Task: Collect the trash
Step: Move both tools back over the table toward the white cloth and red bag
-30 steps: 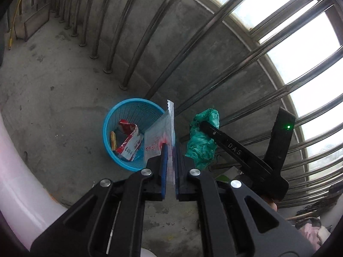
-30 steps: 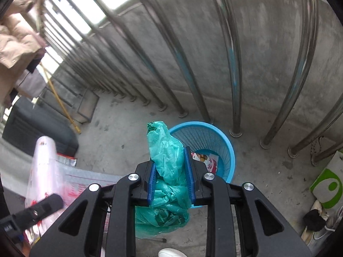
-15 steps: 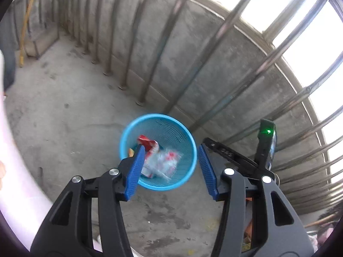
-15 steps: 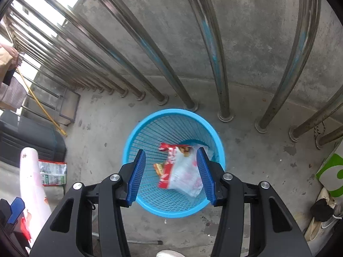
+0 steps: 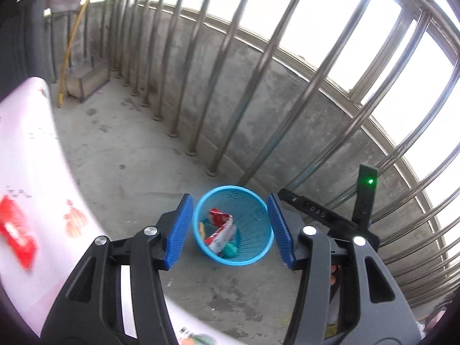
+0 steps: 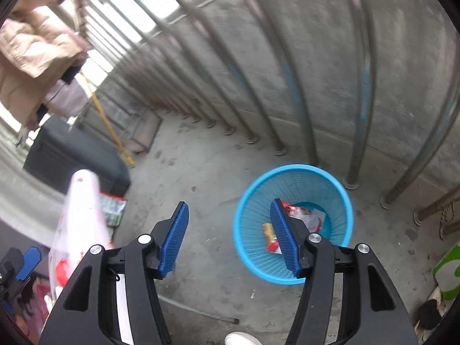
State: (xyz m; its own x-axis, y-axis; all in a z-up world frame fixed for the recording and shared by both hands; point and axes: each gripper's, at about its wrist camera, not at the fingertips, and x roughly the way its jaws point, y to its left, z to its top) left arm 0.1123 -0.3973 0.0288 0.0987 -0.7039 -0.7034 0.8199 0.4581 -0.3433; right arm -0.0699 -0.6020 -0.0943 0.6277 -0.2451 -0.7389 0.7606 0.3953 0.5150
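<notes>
A blue mesh basket (image 5: 230,189) stands on the concrete floor by the railing. In it lie a red-and-white wrapper (image 5: 221,228) and a crumpled green bag (image 5: 230,248). My left gripper (image 5: 229,230) hovers well above the basket, open and empty, with its blue pads framing it. In the right wrist view the basket (image 6: 296,169) sits to the right, with wrappers (image 6: 304,217) inside. My right gripper (image 6: 229,238) is above the floor left of the basket, its jaws opening with nothing between them. The right finger (image 6: 283,237) covers part of the basket.
Steel railing bars (image 5: 253,86) on a low concrete wall run behind the basket. A white printed table cover (image 5: 34,187) fills the left. A printed packet (image 6: 112,207) lies on the floor beside a dark box (image 6: 72,155). A green-and-white bag (image 6: 448,267) and shoes are at far right.
Both grippers went from shut to open: the left let go of a clear wrapper, the right of the green bag, and both now lie in the basket. Both grippers drew up and away.
</notes>
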